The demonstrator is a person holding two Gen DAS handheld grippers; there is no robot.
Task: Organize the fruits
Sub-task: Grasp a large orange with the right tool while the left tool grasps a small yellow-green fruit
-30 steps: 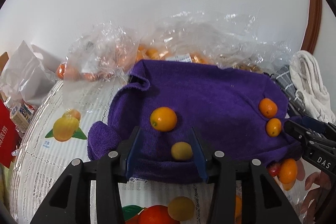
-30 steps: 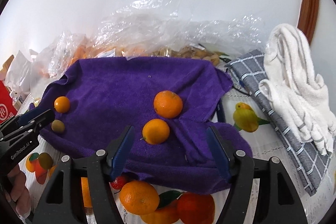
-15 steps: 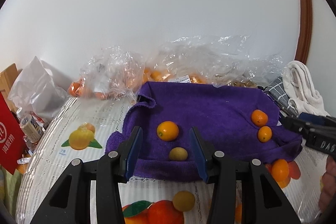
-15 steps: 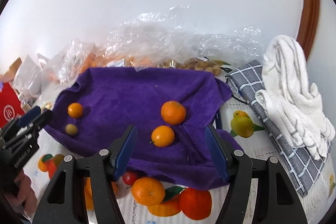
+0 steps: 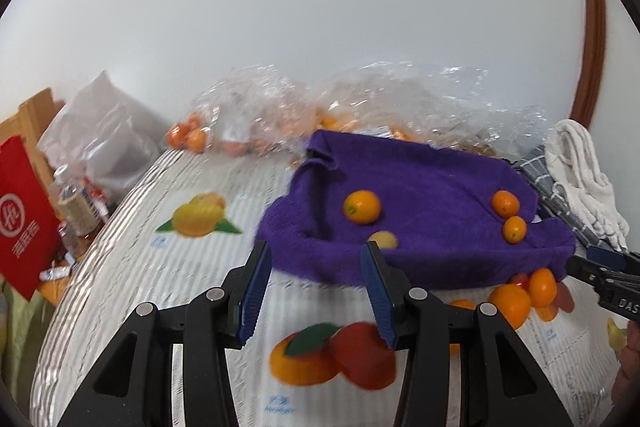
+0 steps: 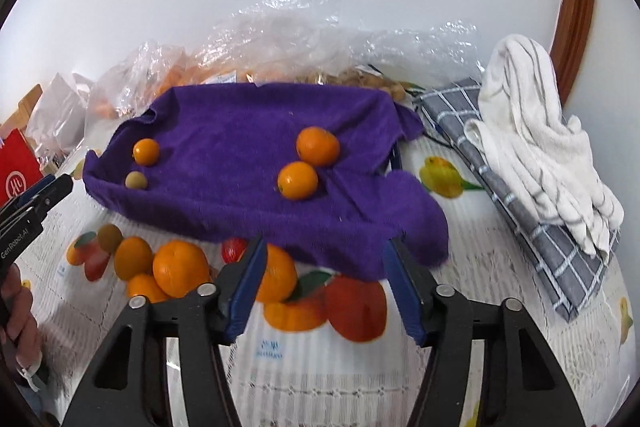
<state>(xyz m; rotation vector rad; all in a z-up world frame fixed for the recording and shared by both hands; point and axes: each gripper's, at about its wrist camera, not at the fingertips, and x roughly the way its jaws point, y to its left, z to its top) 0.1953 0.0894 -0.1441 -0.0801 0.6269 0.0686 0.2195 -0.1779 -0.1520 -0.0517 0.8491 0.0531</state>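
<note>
- Now both your grippers, left gripper (image 5: 314, 283) and right gripper (image 6: 324, 279), have pulled back from the purple towel (image 6: 256, 163), fingers apart and empty.
- Four fruits (image 6: 298, 180) sit on it; loose oranges (image 6: 180, 269) wait on the tabletop (image 6: 480, 267).

The purple towel (image 6: 256, 163) hides part of a red fruit (image 6: 234, 249).

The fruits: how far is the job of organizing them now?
Done: four fruits lie on the purple towel: two oranges together, a small orange and a pale fruit near the other edge. In hand: nothing; the left gripper and right gripper are both open and empty. Left: loose oranges on the tablecloth before the towel, and bagged fruit behind.
</note>
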